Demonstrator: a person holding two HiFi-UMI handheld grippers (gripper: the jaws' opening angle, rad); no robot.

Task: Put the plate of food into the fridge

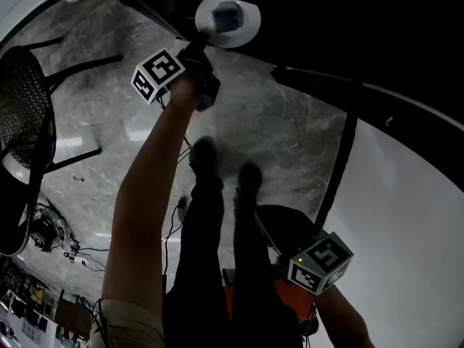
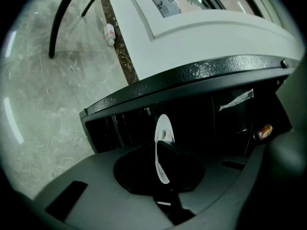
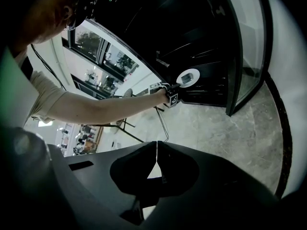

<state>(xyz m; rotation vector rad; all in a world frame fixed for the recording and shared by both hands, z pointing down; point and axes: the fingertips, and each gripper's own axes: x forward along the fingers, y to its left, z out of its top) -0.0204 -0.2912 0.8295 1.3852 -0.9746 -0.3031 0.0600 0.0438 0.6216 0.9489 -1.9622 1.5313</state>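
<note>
At far left of the head view a black mesh chair [image 1: 22, 122] stands on the grey marble floor [image 1: 290, 129]. Right of it the person's bare left arm [image 1: 148, 194] reaches forward with the left claw [image 1: 205, 38]. Its jaws are drawn narrow and clamp the near rim of a white plate [image 1: 230, 20], which carries a dark portion of food [image 1: 228, 17]. In the left gripper view the plate [image 2: 163, 128] shows edge-on, pinched between the jaws. It is held up in front of the dark opening of the black fridge [image 2: 192, 78]. Whether it has passed the front edge cannot be told.

Further right and lower, close to the person's body, the right claw [image 3: 155, 152] has its jaws pressed together with nothing between them. From there the fridge's glass door [image 3: 244, 51] stands swung open at right.
</note>
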